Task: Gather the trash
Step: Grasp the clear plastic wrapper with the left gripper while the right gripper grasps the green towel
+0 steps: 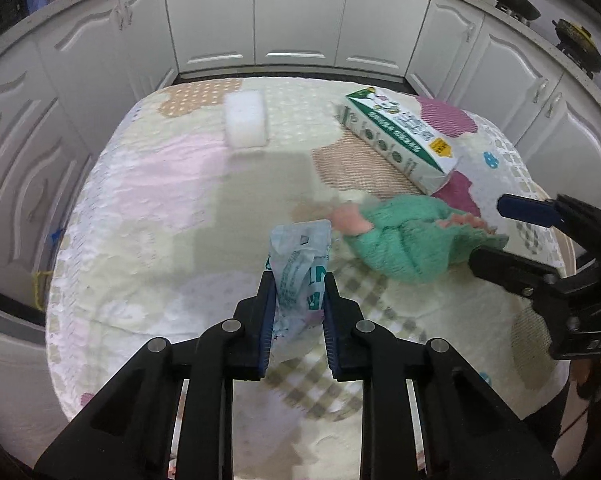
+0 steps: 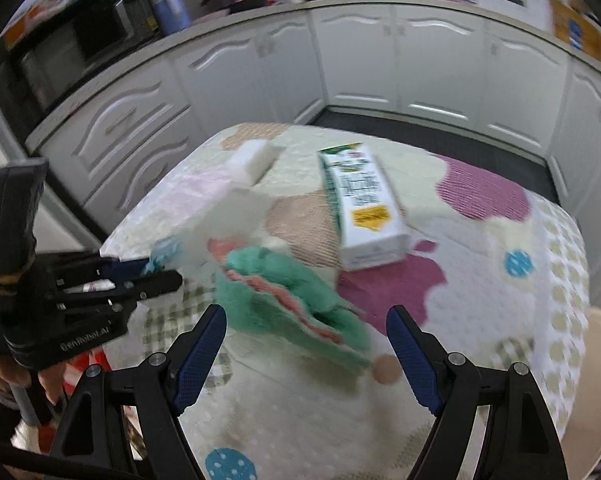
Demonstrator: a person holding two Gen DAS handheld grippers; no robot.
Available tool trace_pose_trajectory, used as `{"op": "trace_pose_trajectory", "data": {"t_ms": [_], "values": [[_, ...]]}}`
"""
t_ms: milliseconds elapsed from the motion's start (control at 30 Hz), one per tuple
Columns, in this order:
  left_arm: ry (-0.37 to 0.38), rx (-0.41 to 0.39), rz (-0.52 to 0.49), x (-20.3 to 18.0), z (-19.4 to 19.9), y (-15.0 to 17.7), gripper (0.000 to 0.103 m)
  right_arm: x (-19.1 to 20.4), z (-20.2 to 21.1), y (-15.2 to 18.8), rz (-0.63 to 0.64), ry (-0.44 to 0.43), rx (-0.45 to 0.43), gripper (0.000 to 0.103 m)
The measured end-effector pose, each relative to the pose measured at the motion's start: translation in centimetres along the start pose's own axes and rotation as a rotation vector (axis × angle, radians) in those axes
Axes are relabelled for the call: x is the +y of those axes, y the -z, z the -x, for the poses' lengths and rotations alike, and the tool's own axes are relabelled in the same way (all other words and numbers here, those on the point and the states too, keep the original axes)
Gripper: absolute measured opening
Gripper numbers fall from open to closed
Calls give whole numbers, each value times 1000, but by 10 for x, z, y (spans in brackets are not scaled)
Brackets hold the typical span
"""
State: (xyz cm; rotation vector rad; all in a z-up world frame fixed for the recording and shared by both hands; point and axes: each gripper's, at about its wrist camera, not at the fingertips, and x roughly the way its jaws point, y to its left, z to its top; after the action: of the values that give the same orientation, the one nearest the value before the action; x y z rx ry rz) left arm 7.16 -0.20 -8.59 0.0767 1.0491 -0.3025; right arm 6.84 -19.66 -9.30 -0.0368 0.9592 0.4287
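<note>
- We are pinching a crumpled wrapper [image 1: 298,268] in the left gripper [image 1: 296,304], its pads pressing both sides, just above the middle of the table's [image 1: 148,216] near edge.
- Our right gripper [image 2: 306,344] is hanging with its fingers spread wide and nothing between them, near a green knitted toy [image 2: 284,300] towards the table's right edge.
- A carton [image 1: 400,136] is lying near the far right corner, a white sponge [image 1: 247,119] by the far edge.
- We reckon the wrapper is flimsy: we are keeping the squeeze firm and lifting straight, so the loose end is not dragging on the cloth.
</note>
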Motion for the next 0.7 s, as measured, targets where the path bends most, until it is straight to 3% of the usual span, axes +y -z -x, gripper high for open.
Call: {"op": "trace_pose_trajectory", "data": {"t_ms": [133,267,500,700], "values": [[-11,1,27,8,6,3,19,9,-22,-8,103,-25,56,80],[-11,-3,43,10,10,6,19,12,-41,-12,129,-47,83,80],[-9,-12,46,4,10,6,19,6,-35,-5,30,-85,43,51],[24,-21,33,-13,9,4,19,-7,4,12,-78,-68,-44,47]]}}
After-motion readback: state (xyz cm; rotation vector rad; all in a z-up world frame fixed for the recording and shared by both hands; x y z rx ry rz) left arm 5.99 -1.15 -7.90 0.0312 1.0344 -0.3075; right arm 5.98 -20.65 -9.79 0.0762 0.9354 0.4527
